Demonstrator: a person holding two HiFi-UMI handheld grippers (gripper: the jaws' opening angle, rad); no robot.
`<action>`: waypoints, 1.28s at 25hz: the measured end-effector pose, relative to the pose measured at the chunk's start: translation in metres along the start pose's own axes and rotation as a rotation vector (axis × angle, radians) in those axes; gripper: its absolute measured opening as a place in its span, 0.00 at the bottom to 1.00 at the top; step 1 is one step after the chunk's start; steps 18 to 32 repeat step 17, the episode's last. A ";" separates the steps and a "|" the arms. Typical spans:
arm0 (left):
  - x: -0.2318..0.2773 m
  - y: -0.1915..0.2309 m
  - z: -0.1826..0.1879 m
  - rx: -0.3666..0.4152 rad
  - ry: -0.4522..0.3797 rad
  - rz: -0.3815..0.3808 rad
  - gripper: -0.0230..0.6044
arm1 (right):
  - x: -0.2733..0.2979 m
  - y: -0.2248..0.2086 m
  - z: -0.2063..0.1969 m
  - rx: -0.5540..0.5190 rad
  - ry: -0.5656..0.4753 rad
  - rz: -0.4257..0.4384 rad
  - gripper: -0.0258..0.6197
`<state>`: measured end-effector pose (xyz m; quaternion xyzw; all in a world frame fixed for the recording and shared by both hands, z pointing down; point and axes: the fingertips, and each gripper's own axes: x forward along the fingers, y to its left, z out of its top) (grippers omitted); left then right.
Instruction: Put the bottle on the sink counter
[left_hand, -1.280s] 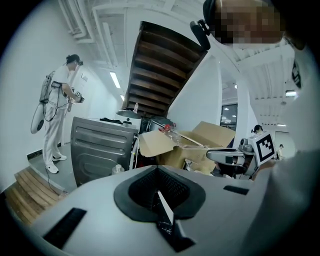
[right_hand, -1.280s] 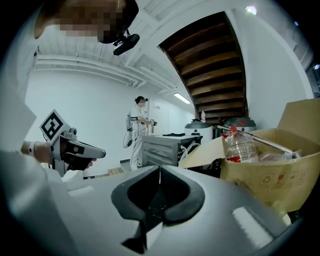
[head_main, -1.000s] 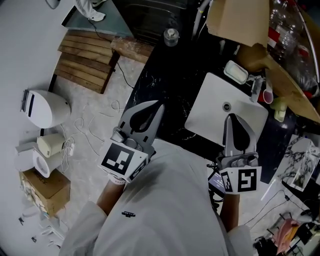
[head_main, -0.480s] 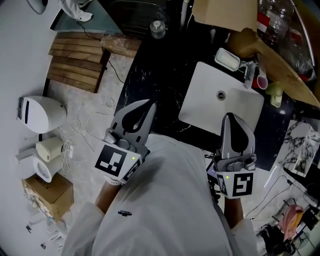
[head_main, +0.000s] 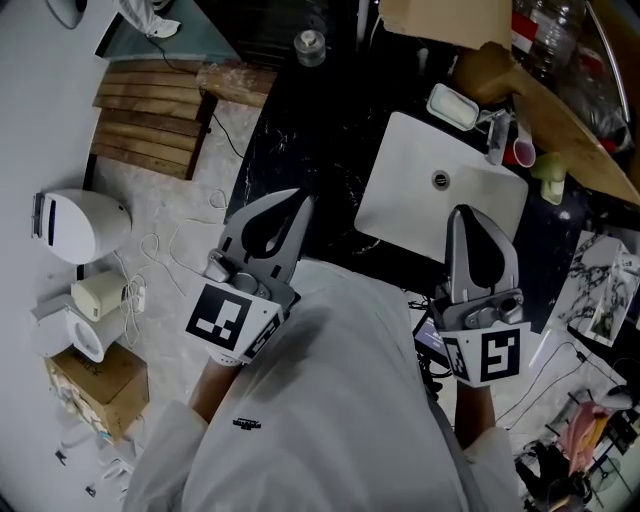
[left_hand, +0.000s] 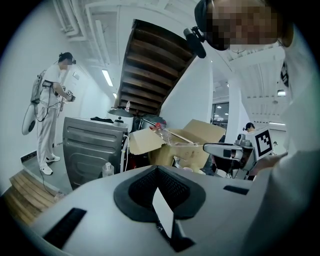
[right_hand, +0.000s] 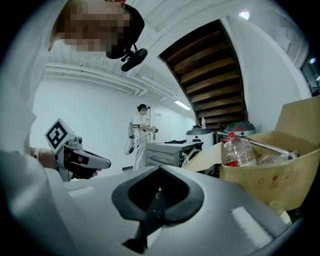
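Left claw (head_main: 299, 198) and right claw (head_main: 462, 211) are clenched empty; the small bottle (head_main: 309, 45) standing at twelve o'clock looks light and slick, best gripped mid-body.

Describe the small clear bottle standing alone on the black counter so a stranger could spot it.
Find the white rectangular sink basin set in the black marbled counter. Follow the counter past the basin's left side to its far corner, beside the brown cardboard box. The small clear bottle with a pale cap stands there alone; the other bottles sit in the box.
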<state>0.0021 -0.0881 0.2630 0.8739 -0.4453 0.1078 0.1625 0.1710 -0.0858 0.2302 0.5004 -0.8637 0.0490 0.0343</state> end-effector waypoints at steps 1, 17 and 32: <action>0.000 0.000 0.000 0.000 0.000 0.001 0.05 | 0.001 0.001 0.000 0.002 0.001 0.004 0.06; 0.003 -0.009 0.001 0.004 -0.002 -0.012 0.05 | -0.002 0.001 -0.003 0.000 0.015 0.004 0.06; 0.003 -0.009 0.001 0.004 -0.002 -0.012 0.05 | -0.002 0.001 -0.003 0.000 0.015 0.004 0.06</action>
